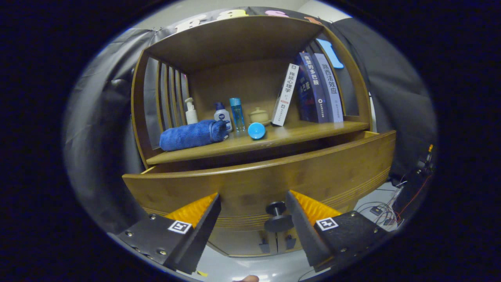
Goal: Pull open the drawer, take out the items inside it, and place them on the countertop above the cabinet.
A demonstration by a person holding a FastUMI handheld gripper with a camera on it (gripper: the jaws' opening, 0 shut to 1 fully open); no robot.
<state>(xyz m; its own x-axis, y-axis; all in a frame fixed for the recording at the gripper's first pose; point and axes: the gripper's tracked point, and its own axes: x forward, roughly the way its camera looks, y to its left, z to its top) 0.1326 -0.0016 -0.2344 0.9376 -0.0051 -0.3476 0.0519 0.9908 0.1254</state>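
Gripper [253,203] held level before the cabinet, fingers [197,207] spread wide w/ nothing pinched between them; dark drawer knob [278,217] sits in the gap, close against the right finger's inner face, contact hard to judge. Just beyond, wooden drawer [258,184] pulled partway out, its curved front rising across the fingers; interior hidden behind that front, so contents cannot be told. Below the knob, two small dark handles [276,244] on lower doors, partly cut off by the fingers. Above the drawer, countertop [274,140] carrying a rolled blue towel [192,135] at left, then pump bottle [191,111], white bottle w/ blue cap [222,115], clear blue bottle [236,113], blue round object [256,130] near the front edge, small cream lidded pot [259,116] behind it; a white book [285,94] leaning on two upright dark/pale books [319,88] at right. Off to the right on the floor, cables & small devices [385,213], too small to make out. Fingertip-like sliver [244,278] at bottom, mostly cut off.
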